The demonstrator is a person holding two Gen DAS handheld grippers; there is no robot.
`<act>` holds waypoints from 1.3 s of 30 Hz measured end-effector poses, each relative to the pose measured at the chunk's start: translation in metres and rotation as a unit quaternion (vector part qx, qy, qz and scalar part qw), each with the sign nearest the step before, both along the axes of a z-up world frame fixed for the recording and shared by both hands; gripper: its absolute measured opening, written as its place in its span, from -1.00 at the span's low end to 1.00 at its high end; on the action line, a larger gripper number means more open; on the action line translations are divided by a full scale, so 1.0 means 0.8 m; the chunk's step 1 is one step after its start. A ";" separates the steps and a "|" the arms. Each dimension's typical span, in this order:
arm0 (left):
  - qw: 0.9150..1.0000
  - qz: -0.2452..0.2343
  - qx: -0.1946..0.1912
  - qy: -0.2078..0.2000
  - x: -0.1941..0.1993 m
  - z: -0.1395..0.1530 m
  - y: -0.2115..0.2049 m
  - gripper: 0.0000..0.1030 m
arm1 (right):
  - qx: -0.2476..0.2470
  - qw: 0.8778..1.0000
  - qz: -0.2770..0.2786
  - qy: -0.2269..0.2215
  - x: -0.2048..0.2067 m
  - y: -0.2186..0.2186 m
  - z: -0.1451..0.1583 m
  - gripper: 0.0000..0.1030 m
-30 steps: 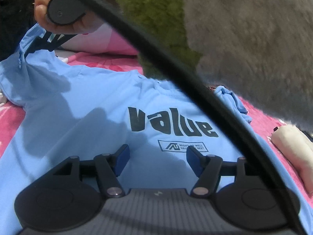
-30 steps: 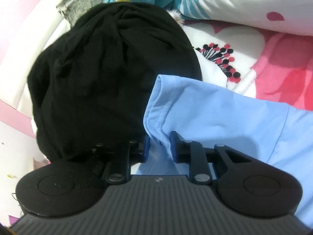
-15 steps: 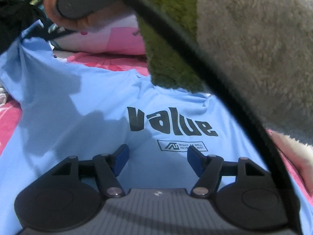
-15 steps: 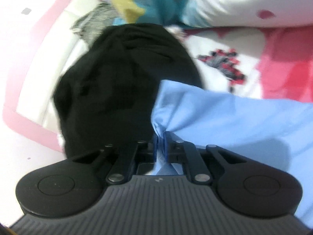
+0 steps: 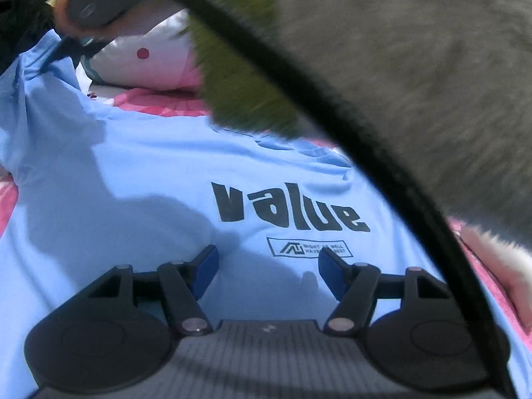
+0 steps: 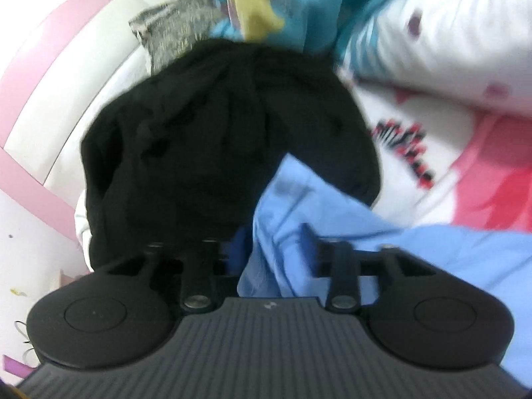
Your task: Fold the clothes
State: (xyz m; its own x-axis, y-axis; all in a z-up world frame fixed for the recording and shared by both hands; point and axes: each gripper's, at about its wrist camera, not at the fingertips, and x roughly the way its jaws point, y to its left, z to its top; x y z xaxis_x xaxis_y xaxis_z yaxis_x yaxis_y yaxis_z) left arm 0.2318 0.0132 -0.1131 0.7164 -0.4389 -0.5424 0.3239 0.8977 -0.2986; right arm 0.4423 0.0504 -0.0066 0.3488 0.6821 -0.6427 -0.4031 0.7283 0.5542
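A light blue T-shirt [image 5: 159, 179] printed "value" lies spread on the pink floral bed. My left gripper [image 5: 267, 271] is open and hovers just above the shirt's chest, below the print. My right gripper [image 6: 274, 249] has its jaws parted, with the shirt's sleeve edge [image 6: 299, 206] bunched loosely between them. In the left wrist view the right gripper [image 5: 66, 46] shows at the top left, at the raised corner of the shirt. The picture is blurred by motion.
A black garment [image 6: 216, 153] is heaped just behind the sleeve, against the pink and white headboard [image 6: 66, 76]. A white dotted pillow [image 6: 449, 40] lies at the right. A fuzzy grey and green sleeve [image 5: 415, 66] and a black cable [image 5: 332, 126] cover the upper right of the left view.
My right gripper closed on the sleeve edge half a second ago and has now opened again. The left gripper stays open over the chest and has barely moved.
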 end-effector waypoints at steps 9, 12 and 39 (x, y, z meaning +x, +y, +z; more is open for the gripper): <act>1.000 -0.001 0.007 -0.002 -0.001 0.000 -0.003 0.34 | -0.140 0.969 0.155 -0.131 -0.070 0.036 0.031 -0.06; 1.000 -0.001 0.007 -0.002 -0.001 0.000 0.000 0.35 | -0.209 0.907 0.281 -0.235 -0.122 0.070 0.018 -0.09; 1.000 -0.003 -0.003 0.000 -0.002 0.000 0.005 0.38 | -0.039 0.922 0.354 -0.155 -0.076 0.085 -0.028 -0.52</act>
